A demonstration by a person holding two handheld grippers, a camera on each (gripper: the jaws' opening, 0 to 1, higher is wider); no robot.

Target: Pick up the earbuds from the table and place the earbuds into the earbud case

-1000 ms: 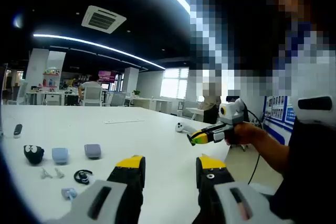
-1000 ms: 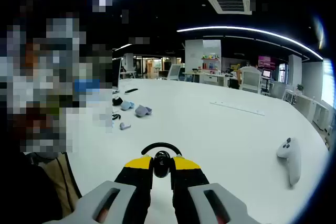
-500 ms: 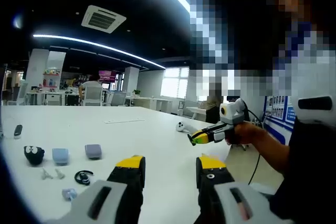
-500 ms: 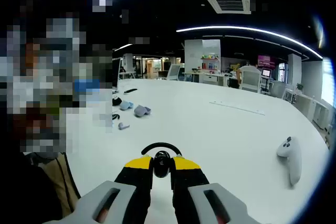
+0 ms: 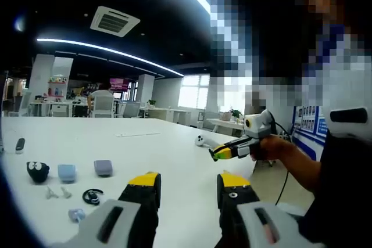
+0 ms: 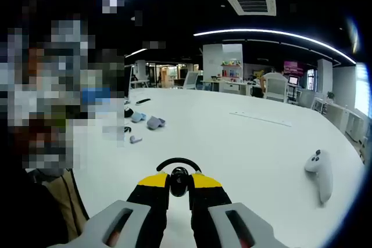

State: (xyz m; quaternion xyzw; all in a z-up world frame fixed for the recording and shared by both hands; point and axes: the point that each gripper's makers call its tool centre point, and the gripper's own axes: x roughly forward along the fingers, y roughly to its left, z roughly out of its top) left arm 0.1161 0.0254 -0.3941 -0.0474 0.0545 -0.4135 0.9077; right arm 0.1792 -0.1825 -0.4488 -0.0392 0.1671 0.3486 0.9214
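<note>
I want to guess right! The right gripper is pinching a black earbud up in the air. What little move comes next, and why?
Probably carry the black earbud, held in the shut right gripper, toward the grey cases far across the white table, since it hangs well short of them.

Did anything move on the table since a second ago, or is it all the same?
Almost nothing changed. The right gripper stays shut on the black earbud, held up above the white table. The left gripper stays open and empty. The grey cases, the other earbud and the white controller lie where they were; only the cameras drifted slightly.
</note>
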